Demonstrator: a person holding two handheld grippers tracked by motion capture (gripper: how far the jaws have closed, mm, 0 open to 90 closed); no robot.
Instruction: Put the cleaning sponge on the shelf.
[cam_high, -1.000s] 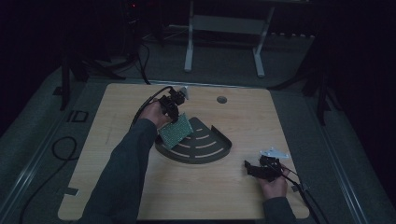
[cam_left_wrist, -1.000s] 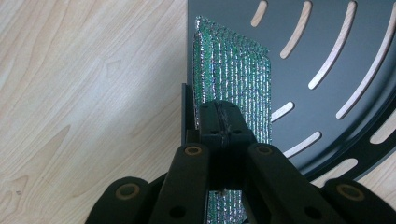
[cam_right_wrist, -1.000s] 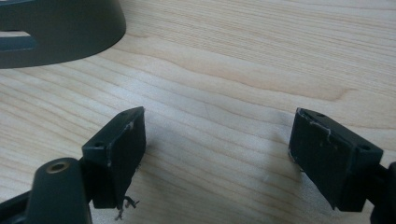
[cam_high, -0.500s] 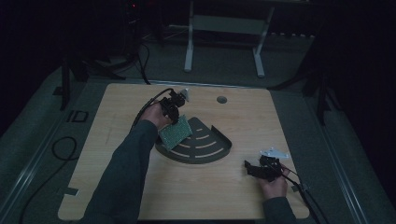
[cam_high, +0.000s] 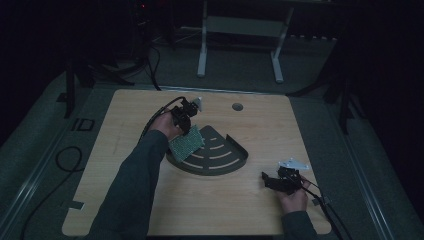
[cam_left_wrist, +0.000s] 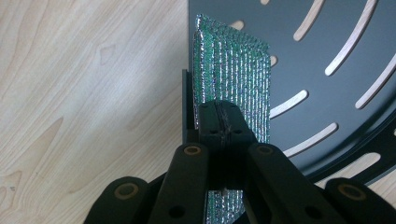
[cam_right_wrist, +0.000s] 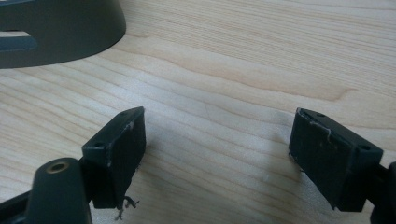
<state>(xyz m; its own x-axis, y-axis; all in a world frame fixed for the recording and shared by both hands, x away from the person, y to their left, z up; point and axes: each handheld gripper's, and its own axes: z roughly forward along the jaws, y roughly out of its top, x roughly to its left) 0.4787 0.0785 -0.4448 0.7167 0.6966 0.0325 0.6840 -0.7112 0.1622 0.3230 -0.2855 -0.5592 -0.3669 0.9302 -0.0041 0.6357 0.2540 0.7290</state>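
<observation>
Apparently a green scouring pad (cam_left_wrist: 233, 79), clamped in the left tool (cam_left_wrist: 219, 123), is held over the straight edge of the dark slotted rack (cam_high: 220, 152), to be lowered next, while the right tool (cam_right_wrist: 217, 154) rests apart near it on the tabletop (cam_high: 240, 210).

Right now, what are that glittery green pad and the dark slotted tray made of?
Green pad: looks like woven metallic-thread scouring cloth; ribbed weave that glints, pinched in the left claw. Slotted tray: probably painted metal, possibly plastic; smooth matte dark surface, clean-cut slots, thin raised rim.
</observation>
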